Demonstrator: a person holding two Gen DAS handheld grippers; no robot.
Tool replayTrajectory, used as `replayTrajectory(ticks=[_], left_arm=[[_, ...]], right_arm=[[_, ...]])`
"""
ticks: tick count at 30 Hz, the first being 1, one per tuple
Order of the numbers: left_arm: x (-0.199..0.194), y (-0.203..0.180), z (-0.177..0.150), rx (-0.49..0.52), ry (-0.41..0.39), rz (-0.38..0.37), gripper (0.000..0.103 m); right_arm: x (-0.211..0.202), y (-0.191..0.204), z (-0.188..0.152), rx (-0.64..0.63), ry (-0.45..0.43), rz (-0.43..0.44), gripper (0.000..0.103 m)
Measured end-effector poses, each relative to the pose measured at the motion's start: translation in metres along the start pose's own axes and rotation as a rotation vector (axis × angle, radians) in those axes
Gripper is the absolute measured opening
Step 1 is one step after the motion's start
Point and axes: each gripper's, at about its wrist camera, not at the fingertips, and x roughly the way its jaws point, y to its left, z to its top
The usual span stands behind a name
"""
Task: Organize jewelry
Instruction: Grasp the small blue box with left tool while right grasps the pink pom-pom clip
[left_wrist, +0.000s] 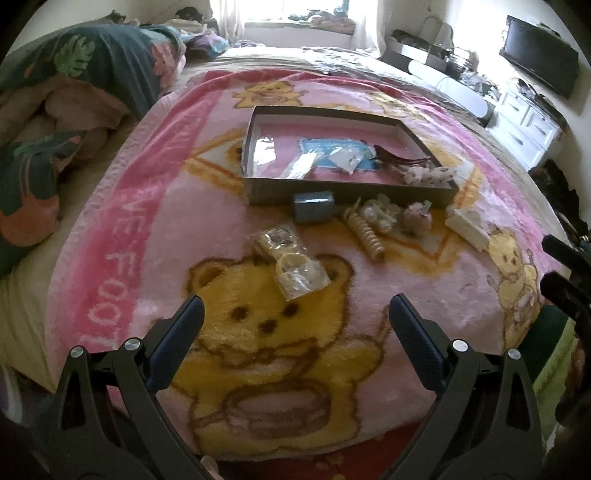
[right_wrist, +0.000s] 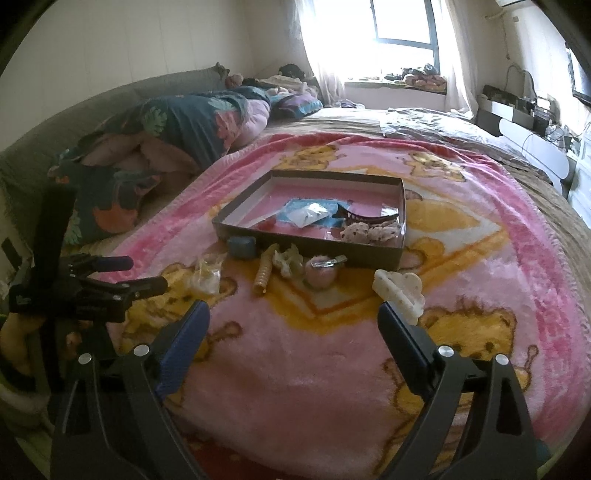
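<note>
A shallow grey box (left_wrist: 354, 194) (right_wrist: 314, 245) with a pink floor lies on a pink bear blanket and holds small packets, a dark hair clip and fuzzy scrunchies. In front of it lie a blue box (left_wrist: 313, 206) (right_wrist: 242, 246), a clear bag of jewelry (left_wrist: 295, 273) (right_wrist: 207, 275), a beige spiral clip (left_wrist: 367, 234) (right_wrist: 263, 273), a pink pompom clip (left_wrist: 417, 218) (right_wrist: 321, 275) and a cream claw clip (left_wrist: 467, 227) (right_wrist: 399, 291). My left gripper (left_wrist: 295, 317) (right_wrist: 129, 275) is open and empty, just short of the bag. My right gripper (right_wrist: 293, 325) is open and empty, its right finger near the claw clip.
The blanket (left_wrist: 147, 229) covers a bed. A bundled floral duvet (left_wrist: 74, 92) (right_wrist: 166, 129) lies at the left. White drawers (left_wrist: 524, 122) and a dark screen (left_wrist: 535, 66) stand at the right by the bed's edge. A bright window (right_wrist: 399, 22) is at the back.
</note>
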Motion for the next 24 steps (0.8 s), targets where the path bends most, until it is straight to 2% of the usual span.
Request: replayTrajectory(ticks=[4, 19, 22, 24], left_arm=[[0.009, 0.004, 0.004, -0.006, 0.001, 0.014, 0.094], [0.056, -0.003, 0.037, 0.014, 0.015, -0.007, 0.093], [0.067, -0.007, 0.045, 0.013, 0.022, -0.026, 0.089], [0.075, -0.008, 0.050, 0.006, 0.036, -0.042, 0.082]], right_arm=[[0.012, 0.000, -0.001, -0.003, 0.014, -0.004, 0.092], [0.071, -0.005, 0.000, 0.007, 0.092, -0.012, 0.091], [0.088, -0.011, 0.003, 0.022, 0.110, -0.021, 0.090], [0.101, -0.016, 0.004, 0.034, 0.127, -0.031, 0.086]])
